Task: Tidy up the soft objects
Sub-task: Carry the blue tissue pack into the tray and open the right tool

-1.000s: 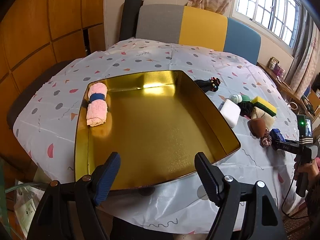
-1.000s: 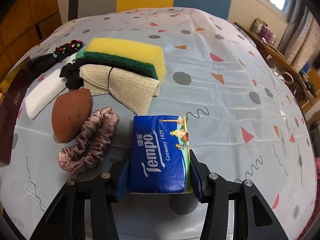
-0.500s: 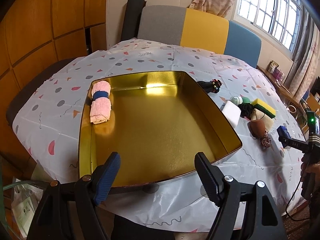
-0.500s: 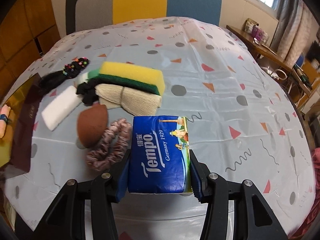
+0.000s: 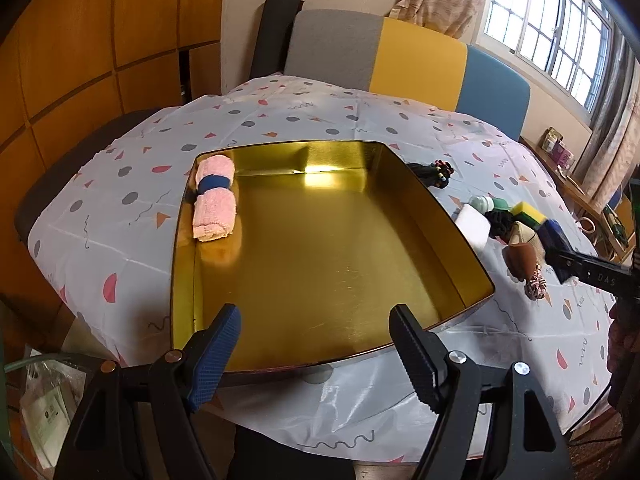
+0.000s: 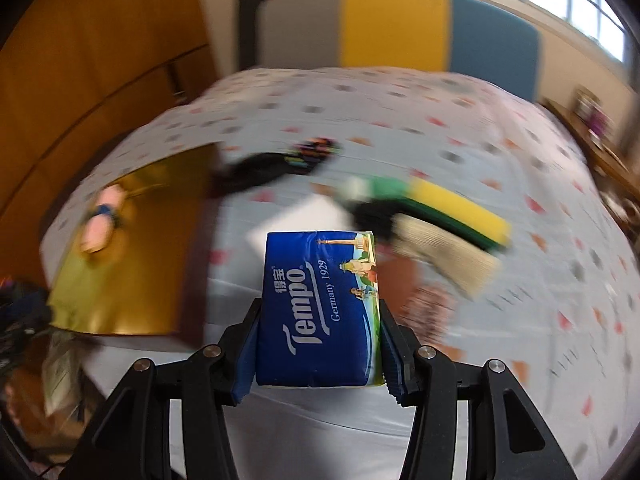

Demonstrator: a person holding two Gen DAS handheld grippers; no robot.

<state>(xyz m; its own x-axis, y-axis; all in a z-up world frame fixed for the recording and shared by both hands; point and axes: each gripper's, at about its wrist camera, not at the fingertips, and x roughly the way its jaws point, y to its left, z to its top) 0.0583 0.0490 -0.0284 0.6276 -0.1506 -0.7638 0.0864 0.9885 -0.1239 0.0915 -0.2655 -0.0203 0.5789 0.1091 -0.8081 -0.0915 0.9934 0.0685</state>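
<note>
Closest in the right wrist view, the right gripper [image 6: 320,354] pinches a blue Tempo tissue pack [image 6: 318,308] between its two pads, lifted clear of the patterned tablecloth [image 6: 520,300]. The background is blurred. The pack sits to the right of the gold tray [image 6: 120,280], not yet over it.

In the left wrist view, the left gripper [image 5: 316,344] has its jaws spread wide with nothing between them, poised at the near rim of the gold tray [image 5: 456,324].

Inside the tray, against its far left wall, lies one rolled pink towel [image 5: 214,200] with a blue band. The rest of the tray floor is bare.

To the right of the tray, on the cloth, wait the unsorted things: a brownish scrunchie [image 5: 536,286], a brown egg-shaped sponge [image 5: 520,258], a white foam block [image 5: 474,226], a folded beige cloth [image 5: 524,232], a yellow and green sponge [image 5: 528,212], and farther back a black hair tie with coloured beads [image 5: 434,172].

Judged from this, the task is early: one item stored, one in transit, most remaining.
</note>
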